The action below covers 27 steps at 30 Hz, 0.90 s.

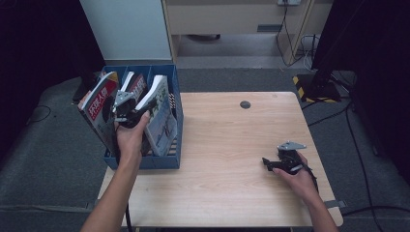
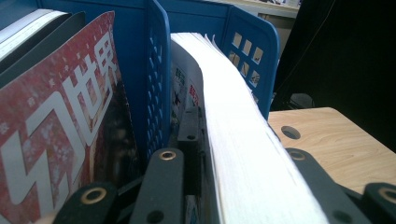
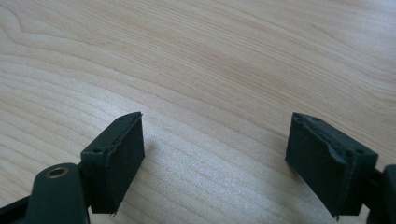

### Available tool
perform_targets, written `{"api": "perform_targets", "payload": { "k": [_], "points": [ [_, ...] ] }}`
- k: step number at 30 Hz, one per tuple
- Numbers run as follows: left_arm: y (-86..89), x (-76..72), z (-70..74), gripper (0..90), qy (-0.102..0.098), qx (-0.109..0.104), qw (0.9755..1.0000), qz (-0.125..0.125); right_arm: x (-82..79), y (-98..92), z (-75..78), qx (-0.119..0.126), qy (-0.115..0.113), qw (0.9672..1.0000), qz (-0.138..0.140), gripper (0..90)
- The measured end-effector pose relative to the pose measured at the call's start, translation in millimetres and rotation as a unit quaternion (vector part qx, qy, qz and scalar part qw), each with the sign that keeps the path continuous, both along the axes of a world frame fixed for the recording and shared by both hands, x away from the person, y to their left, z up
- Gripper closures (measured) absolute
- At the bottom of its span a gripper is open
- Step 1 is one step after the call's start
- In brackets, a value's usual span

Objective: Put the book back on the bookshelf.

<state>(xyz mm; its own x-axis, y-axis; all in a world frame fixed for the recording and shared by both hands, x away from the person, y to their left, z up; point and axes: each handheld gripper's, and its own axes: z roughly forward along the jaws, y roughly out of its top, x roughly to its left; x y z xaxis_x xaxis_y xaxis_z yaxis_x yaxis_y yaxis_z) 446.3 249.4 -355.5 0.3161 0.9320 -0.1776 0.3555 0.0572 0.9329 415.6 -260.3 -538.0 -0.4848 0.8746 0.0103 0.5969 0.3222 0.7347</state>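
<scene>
**Left tool clamps a book in the blue file rack**

The thick book (image 2: 243,154) stands tilted in the rightmost compartment of the blue file rack (image 1: 167,159), page edges up. The left tool (image 1: 126,110) straddles its top edge, one jaw on each side, closed on it. A red magazine (image 1: 100,104) leans in the compartment to the left. The rack sits at the left edge of the worktop (image 1: 227,159). Well apart, near the right edge, the right tool (image 1: 270,164) rests over bare wood with jaws spread wide and holding nothing.
</scene>
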Motion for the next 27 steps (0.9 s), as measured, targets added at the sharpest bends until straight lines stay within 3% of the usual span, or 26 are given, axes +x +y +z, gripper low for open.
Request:
{"api": "perform_targets", "payload": {
  "k": [10, 17, 27],
  "points": [
    [0.2, 2.8, -0.7, 64.5, -0.006, -0.003, 1.0000, 0.003, 0.0, 0.0, 0.0, 0.000, 0.000, 1.0000, 0.000, 19.5],
    [-0.4, 2.9, 2.0, 72.7, 0.000, 0.011, 0.9999, 0.000, 0.0, 0.0, 0.0, 0.000, 0.000, 1.0000, 0.000, 19.5],
    [1.6, -0.6, 0.9, 73.1, -0.023, -0.009, 0.9997, 0.000, 0.0, 0.0, 0.1, 0.000, 0.001, 1.0000, 0.000, 19.5]
  ]
}}
